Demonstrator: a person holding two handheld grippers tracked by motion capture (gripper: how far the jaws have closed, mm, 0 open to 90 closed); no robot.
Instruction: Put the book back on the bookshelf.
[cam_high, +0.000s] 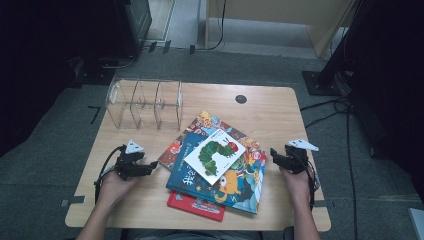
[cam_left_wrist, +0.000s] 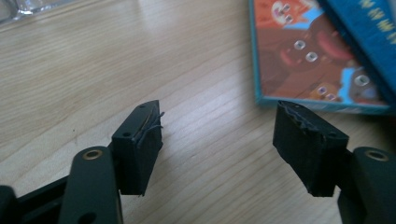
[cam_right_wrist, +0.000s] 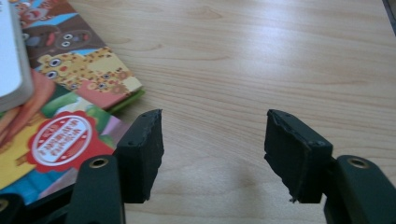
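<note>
I have both tools down at the near half of the tabletop (cam_high: 270, 107), one on each side of a loose pile of picture books. My left hand-held gripper (cam_high: 150, 167) sits just left of the pile with its jaws spread wide and nothing between them; in the left gripper view it (cam_left_wrist: 217, 140) frames bare wood, with the corner of the brown-and-teal book (cam_left_wrist: 308, 56) just ahead and to the right. My right hand-held gripper (cam_high: 274, 155) is the same: jaws wide, holding nothing, just off the pile's right edge, and in the right gripper view it (cam_right_wrist: 215, 140) looks past the books' corners onto plain wood. The pile lies flat at the middle of the tabletop's near half, with the white caterpillar book (cam_high: 215, 155) on top, the big blue book (cam_high: 220, 182) under it, a red book (cam_high: 192, 205) poking out at the near edge and another book (cam_high: 210, 122) fanned out toward the far side. The caterpillar book's long axis runs diagonally, from near left to far right; the blue book beneath is skewed the other way. My worry is the stacking: if I pinch one edge, I could drag the neighbours along or slide the top book off, since nothing lines up. The clear divider rack (cam_high: 145, 102) stands at the far left, and a tilted book could catch on its thin walls.
</note>
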